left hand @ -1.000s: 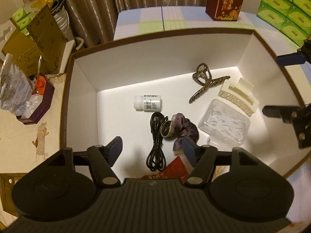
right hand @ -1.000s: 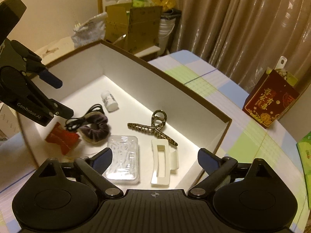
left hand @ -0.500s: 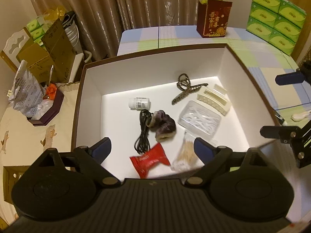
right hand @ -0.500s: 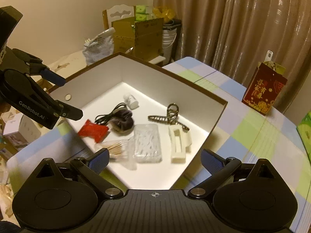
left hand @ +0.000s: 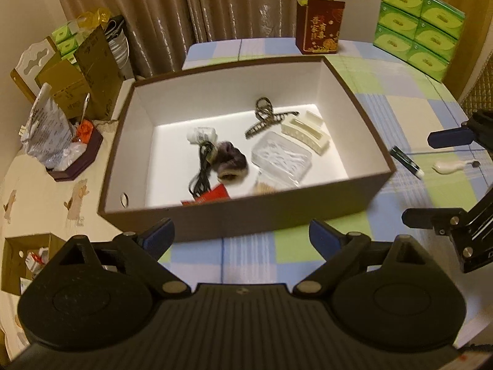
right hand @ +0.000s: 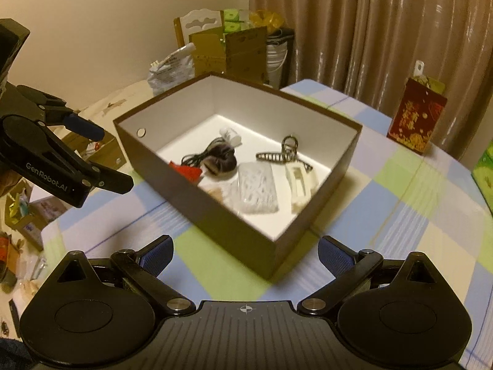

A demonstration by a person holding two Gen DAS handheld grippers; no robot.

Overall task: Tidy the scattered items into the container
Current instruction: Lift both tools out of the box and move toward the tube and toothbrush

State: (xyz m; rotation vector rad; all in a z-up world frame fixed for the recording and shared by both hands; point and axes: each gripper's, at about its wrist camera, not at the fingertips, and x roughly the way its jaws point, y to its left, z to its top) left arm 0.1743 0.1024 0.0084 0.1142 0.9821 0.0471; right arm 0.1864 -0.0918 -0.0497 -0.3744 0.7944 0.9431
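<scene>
1. Nearest, the left gripper (left hand: pixel 242 231) now hangs over the checked tablecloth (left hand: pixel 255 256) on the near side of the box (left hand: pixel 246 212), where a second ago it was down over the box floor. Its tongs stand wide with nothing between them; a second ago they were narrower, over the scrunchie.

2. The right gripper (right hand: pixel 245 254) has backed off too, and now sits near the box's near corner. Its tongs are also wide and empty.

3. Inside the box, a red packet (left hand: pixel 212 195) and a bundle of cotton swabs (left hand: pixel 265 188) lie against the near wall. The swabs were not visible there a second ago, so I judge them freshly dropped in.

4. Further in lie the black cable (left hand: pixel 200 172), the dark scrunchie (left hand: pixel 229 162), a clear plastic case (left hand: pixel 280 162), a cream hair clip (left hand: pixel 305 134), a patterned claw clip (left hand: pixel 266 118) and a small white bottle (left hand: pixel 200 134).

5. Out on the cloth to the right of the box, a black pen-like stick (left hand: pixel 406 162) and a small white object (left hand: pixel 451 166) remain, just beside each other. They look like the last scattered things, so the tidying seems nearly done but not finished.

6. At the far edge stand a red gift bag (left hand: pixel 320 27) and green tissue packs (left hand: pixel 417 21); they look like fixtures, not clutter.
</scene>
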